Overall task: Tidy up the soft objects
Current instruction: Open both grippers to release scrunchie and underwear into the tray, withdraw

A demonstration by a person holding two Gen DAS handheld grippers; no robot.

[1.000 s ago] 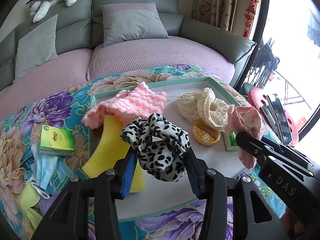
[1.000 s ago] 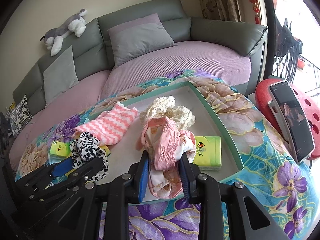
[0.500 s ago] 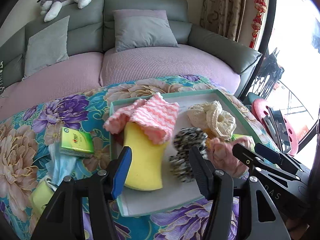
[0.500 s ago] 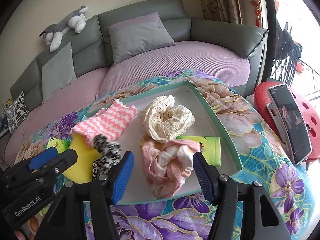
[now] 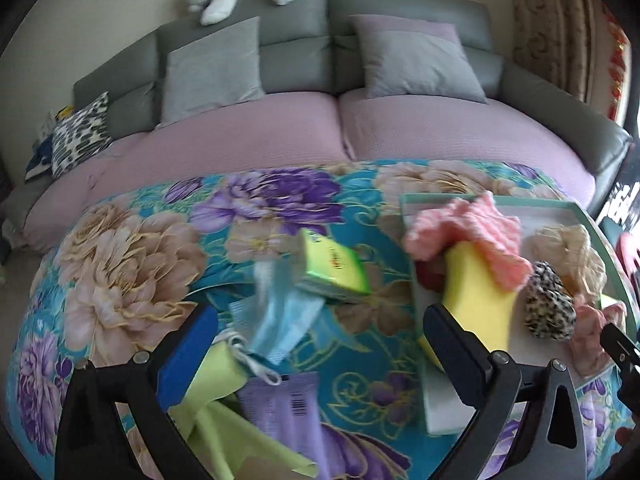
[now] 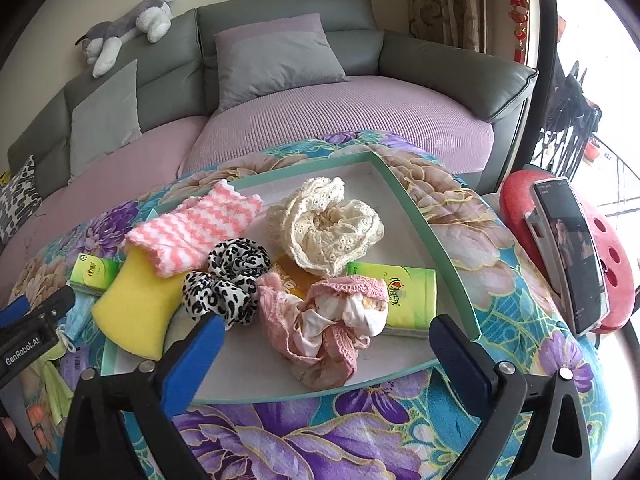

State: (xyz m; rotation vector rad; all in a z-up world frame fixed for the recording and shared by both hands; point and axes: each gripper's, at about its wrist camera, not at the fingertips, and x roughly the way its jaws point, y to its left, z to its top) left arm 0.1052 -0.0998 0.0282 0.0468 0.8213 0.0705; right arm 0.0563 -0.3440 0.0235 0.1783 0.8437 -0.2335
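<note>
**Both grippers wide open, soft things lying in the tray**

While both grippers gape wide, nothing sits between their fingers. The right gripper (image 6: 320, 344) has just been opening, and its blue pads stand on either side of the pink lace scrunchie (image 6: 324, 340), not touching it. That scrunchie lies at the near edge of the green tray (image 6: 448, 256). Just to its left is the leopard scrunchie (image 6: 228, 280), touching the yellow sponge (image 6: 132, 312), which hangs partly over the tray's left rim. A green tissue pack (image 6: 404, 296) lies just right of the pink scrunchie, inside the tray. Farther back are the cream lace scrunchie (image 6: 324, 224) and the pink and white knitted cloth (image 6: 196, 228), which rests on the sponge's far end.

The left gripper (image 5: 316, 336) has also just been opening. It looks down at the flowered cloth (image 5: 132, 248) left of the tray. Between its wide fingers, but lower down on the cloth, lie a blue face mask (image 5: 280, 320), a purple packet (image 5: 280, 408) and something pale green (image 5: 216, 392). A second tissue pack (image 5: 332, 268) lies just past the mask.

Behind the table is a sofa (image 6: 360, 96) with grey cushions, and a toy husky (image 6: 128, 24) lies on top of its back.
</note>
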